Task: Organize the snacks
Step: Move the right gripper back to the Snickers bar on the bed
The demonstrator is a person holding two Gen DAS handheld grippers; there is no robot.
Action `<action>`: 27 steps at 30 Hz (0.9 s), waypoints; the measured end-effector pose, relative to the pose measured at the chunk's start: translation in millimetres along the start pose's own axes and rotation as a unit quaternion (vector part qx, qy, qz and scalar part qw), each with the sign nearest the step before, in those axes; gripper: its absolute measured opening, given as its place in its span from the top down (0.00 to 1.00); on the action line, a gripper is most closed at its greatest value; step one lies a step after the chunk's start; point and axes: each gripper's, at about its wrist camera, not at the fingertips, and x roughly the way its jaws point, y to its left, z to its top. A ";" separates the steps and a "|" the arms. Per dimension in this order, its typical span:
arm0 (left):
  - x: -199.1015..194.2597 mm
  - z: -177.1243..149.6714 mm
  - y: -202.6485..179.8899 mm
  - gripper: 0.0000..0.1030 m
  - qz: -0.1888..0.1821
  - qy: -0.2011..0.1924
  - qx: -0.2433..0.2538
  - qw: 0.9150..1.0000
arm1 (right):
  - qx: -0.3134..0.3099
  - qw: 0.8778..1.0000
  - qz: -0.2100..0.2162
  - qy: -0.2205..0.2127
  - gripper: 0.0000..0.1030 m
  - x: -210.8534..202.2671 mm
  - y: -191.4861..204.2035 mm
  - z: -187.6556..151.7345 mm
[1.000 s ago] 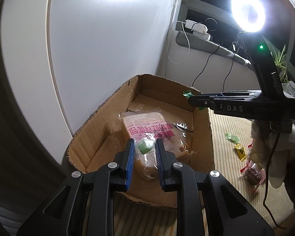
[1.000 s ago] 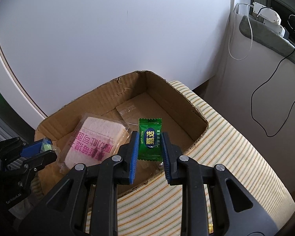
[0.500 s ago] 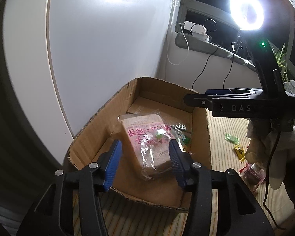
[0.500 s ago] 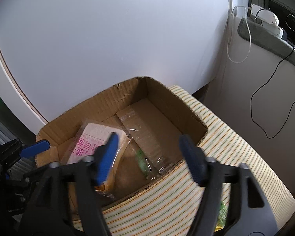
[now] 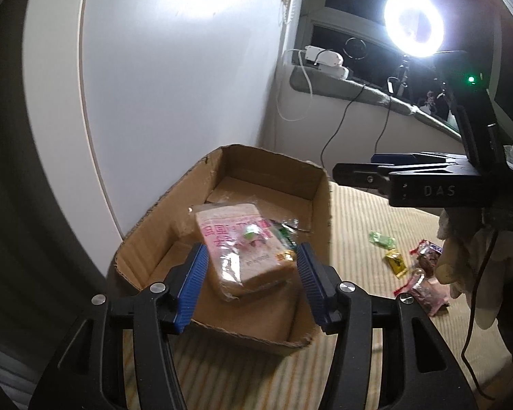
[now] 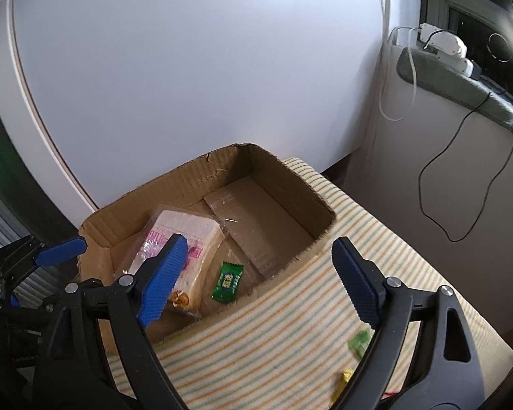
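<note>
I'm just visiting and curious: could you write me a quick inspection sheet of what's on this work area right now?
Surface: striped cloth.
Job's things: cardboard box holding a wrapped bread pack and a green candy.
Clutter: loose snacks on the cloth beside the box.
Grippers: left tool open, empty; right tool open, empty.
Cables: black cable hanging down the wall.
Surroundings: white board, ring light.

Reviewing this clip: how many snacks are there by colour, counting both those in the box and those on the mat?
Bread pack, pink print: 1
Green candies: 3 (two in the box, one on the mat)
Yellow candy: 1
Red-wrapped snacks: 2
Total: 7
</note>
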 end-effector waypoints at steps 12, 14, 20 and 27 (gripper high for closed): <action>-12.0 -9.8 -46.9 0.48 -0.045 -0.004 0.022 0.999 | 0.028 0.998 -0.038 -0.035 0.14 -87.4 -33.6 -40.7; -11.3 -11.4 -55.2 0.48 -0.052 -0.002 0.026 0.998 | 0.032 0.998 -0.044 -0.037 0.14 -98.3 -38.8 -48.2; -8.5 -18.0 -83.9 0.48 -0.077 0.008 0.038 0.996 | 0.058 0.995 -0.073 -0.043 0.14 -139.0 -62.9 -83.6; -2.1 -28.1 -113.9 0.48 -0.102 0.024 0.052 0.993 | 0.087 0.989 -0.119 -0.035 0.14 -171.5 -98.2 -128.5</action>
